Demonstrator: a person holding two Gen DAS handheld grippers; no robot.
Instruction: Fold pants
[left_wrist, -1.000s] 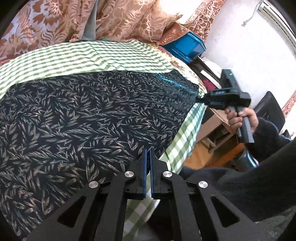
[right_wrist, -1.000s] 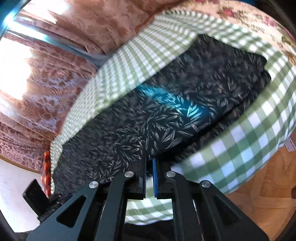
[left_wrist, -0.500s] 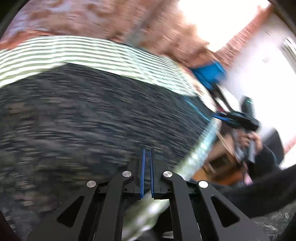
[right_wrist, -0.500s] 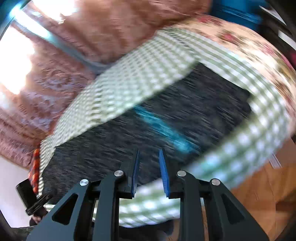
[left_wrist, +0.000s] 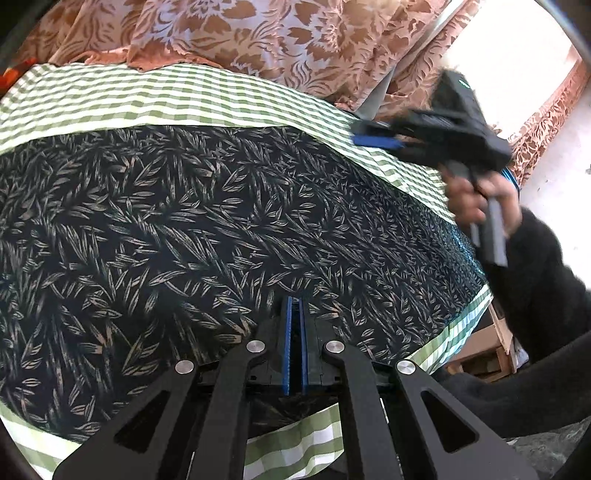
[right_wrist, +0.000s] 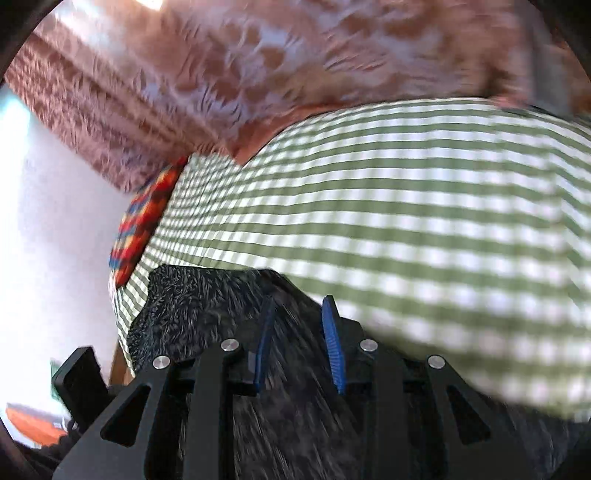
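The dark leaf-print pants (left_wrist: 221, 229) lie spread flat on the green-checked cloth (left_wrist: 155, 99). My left gripper (left_wrist: 294, 306) is shut at the near edge of the pants; whether cloth is pinched between the pads is hidden. My right gripper (left_wrist: 373, 134) shows in the left wrist view, held above the far edge of the pants, over the checked cloth. In the blurred right wrist view the right gripper (right_wrist: 297, 325) is open and empty above the pants (right_wrist: 207, 306), near their far edge.
Brown floral curtains (left_wrist: 258, 40) hang behind the checked cloth (right_wrist: 406, 221). A red patterned cloth (right_wrist: 142, 221) lies at the far left corner. The person's dark sleeve (left_wrist: 535, 288) is on the right. Wooden furniture (left_wrist: 480, 354) stands beyond the cloth's right edge.
My right gripper let go of the pants' near right corner, opened, and swung up and over to the far edge. My left gripper stayed shut at the near edge.
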